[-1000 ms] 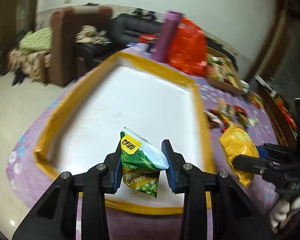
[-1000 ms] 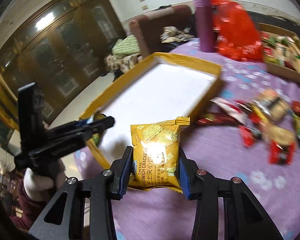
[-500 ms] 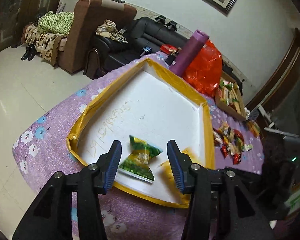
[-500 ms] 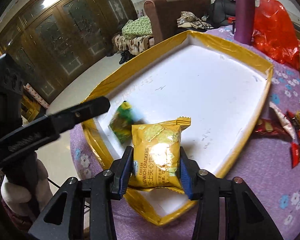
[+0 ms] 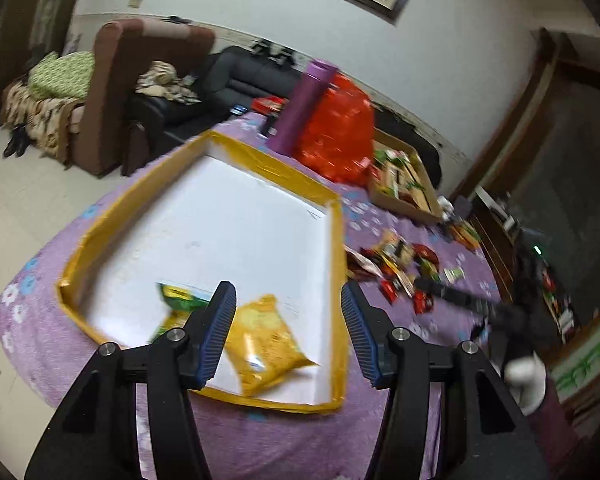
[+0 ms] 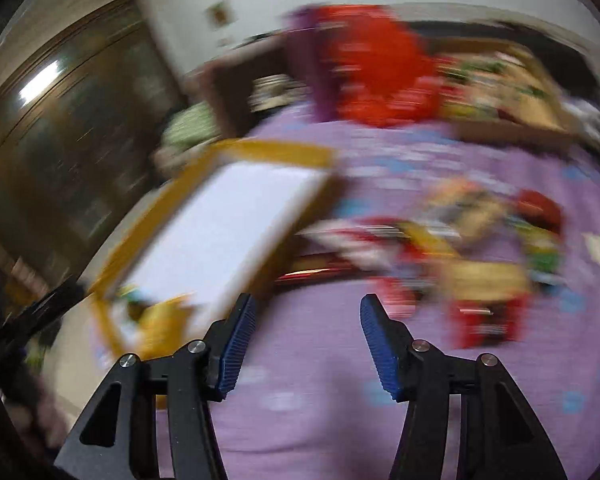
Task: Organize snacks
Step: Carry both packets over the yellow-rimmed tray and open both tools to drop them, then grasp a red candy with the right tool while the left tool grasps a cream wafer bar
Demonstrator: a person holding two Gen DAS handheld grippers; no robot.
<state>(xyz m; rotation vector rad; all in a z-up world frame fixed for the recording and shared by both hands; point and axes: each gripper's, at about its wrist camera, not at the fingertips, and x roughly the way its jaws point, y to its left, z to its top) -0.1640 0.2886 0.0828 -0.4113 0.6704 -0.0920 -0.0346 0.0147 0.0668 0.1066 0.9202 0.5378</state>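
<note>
The left gripper (image 5: 288, 330) has just been opening; its jaws stand apart and hold nothing. Just beyond, a yellow foil cracker packet (image 5: 262, 346) and a green snack packet (image 5: 178, 304) lie in the near corner of the white tray with yellow taped rim (image 5: 338, 248). The right gripper (image 6: 306, 344), also just opening, is empty over the purple flowered cloth (image 6: 312, 400). Farther away, loose red and yellow snack packets (image 5: 400, 264) lie beside the tray.

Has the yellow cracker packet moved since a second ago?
Yes. The yellow cracker packet has left the right gripper, whose jaws have just been opening and stand empty, and lies inside the tray, near its front rim.
</note>
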